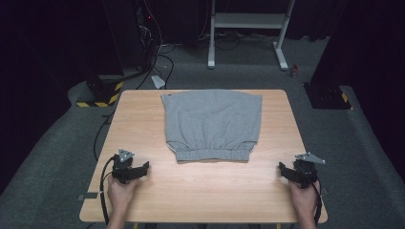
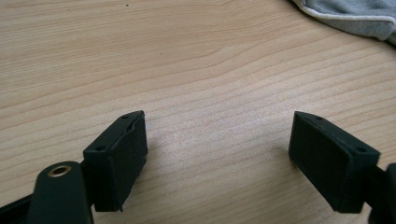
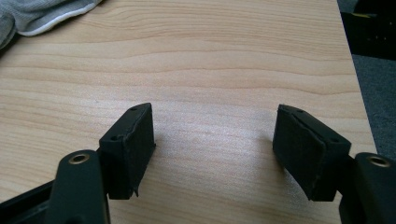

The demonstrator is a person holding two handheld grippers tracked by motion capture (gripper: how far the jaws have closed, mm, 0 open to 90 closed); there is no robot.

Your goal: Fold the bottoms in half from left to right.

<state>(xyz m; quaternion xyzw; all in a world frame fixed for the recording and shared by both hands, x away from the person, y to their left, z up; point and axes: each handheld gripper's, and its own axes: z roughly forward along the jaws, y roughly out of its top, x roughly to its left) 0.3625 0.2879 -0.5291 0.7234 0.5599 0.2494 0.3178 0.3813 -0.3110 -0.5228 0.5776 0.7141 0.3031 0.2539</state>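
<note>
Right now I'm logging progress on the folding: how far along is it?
Done: the grey shorts already lie flat on the wooden table, waistband towards the person, seemingly folded once. In hand: nothing; the left gripper and right gripper rest open on bare wood on either side of the shorts, apart from the cloth. Left: probably gripping and folding further.

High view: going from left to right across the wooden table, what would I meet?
Left black two-jaw gripper held in a hand, jaws open → folded grey fabric garment with an elastic band lying flat mid-table → right black two-jaw gripper held in the other hand, jaws open, all on the light wooden table.
</note>
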